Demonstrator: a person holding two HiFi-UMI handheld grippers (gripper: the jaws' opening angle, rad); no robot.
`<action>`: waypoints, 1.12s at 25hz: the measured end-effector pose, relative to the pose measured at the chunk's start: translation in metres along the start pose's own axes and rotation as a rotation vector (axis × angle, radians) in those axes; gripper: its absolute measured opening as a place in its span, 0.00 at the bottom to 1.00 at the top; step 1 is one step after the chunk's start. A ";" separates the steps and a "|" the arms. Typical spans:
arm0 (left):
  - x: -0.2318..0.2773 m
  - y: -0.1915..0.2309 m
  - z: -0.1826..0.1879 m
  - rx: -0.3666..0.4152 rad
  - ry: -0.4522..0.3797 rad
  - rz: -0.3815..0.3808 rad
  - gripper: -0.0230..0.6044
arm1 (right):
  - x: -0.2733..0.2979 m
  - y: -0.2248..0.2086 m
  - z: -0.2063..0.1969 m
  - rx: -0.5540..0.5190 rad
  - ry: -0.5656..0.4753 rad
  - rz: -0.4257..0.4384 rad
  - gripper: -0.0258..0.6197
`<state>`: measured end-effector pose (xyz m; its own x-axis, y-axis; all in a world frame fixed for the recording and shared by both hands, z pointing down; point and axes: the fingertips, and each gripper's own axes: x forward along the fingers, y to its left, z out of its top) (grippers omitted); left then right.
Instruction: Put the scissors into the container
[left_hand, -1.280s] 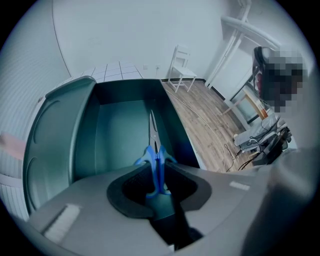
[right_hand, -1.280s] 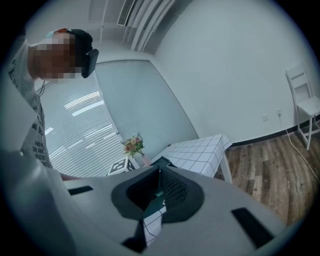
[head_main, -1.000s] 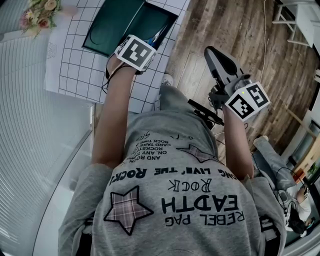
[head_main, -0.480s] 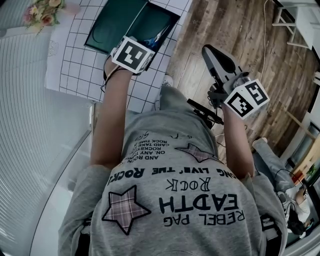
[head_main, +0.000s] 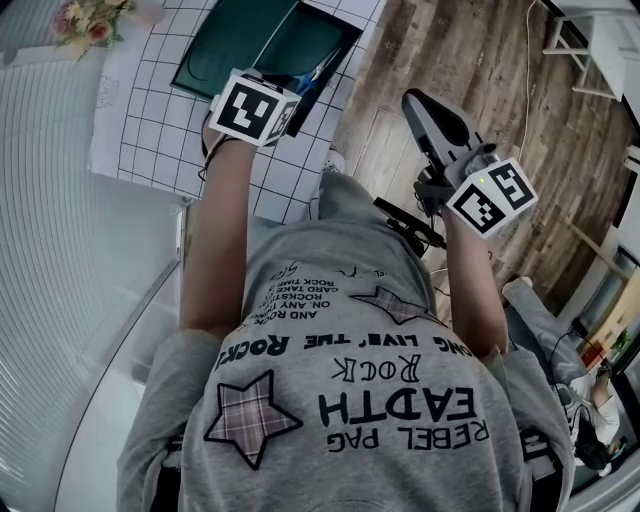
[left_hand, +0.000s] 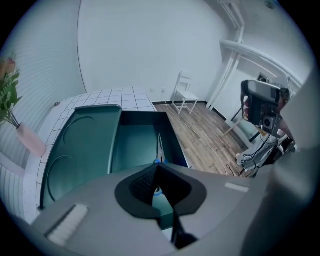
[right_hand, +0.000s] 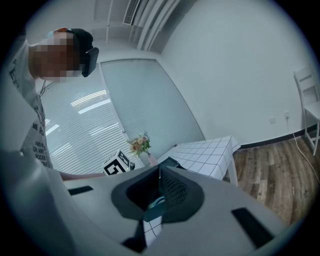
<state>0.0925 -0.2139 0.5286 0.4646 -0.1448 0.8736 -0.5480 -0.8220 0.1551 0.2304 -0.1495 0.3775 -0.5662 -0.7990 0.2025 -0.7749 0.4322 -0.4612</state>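
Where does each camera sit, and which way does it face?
Head view: on the person's head, steeply down; shirt, both arms.
Left gripper view: on the left gripper, down into the green container at the scissors; shut jaws show.
Right gripper view: on the right gripper, near level toward the table; shirt at left.
Shared: head and left views see the scissors.

- A white, black-gridded tablecloth (head_main: 150, 125) covered the table.
- Pale flowers in a pink vase (head_main: 82, 22) stood at the tablecloth's left edge.
- A brown plank floor (head_main: 470, 60) lay to the tablecloth's right.
- A white chair (left_hand: 184, 93) stood beyond the tablecloth.
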 end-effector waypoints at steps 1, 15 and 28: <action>-0.002 0.000 0.002 -0.008 -0.017 0.000 0.05 | 0.000 0.001 0.000 -0.004 0.000 0.002 0.06; -0.050 0.005 0.007 -0.009 -0.170 0.063 0.05 | -0.004 0.028 -0.003 -0.026 -0.019 0.015 0.06; -0.107 0.012 0.018 0.069 -0.374 0.108 0.05 | -0.020 0.065 -0.016 -0.018 -0.047 -0.069 0.06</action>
<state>0.0486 -0.2183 0.4293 0.6350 -0.4125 0.6532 -0.5655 -0.8242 0.0293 0.1865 -0.0988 0.3575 -0.4976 -0.8458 0.1924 -0.8170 0.3824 -0.4316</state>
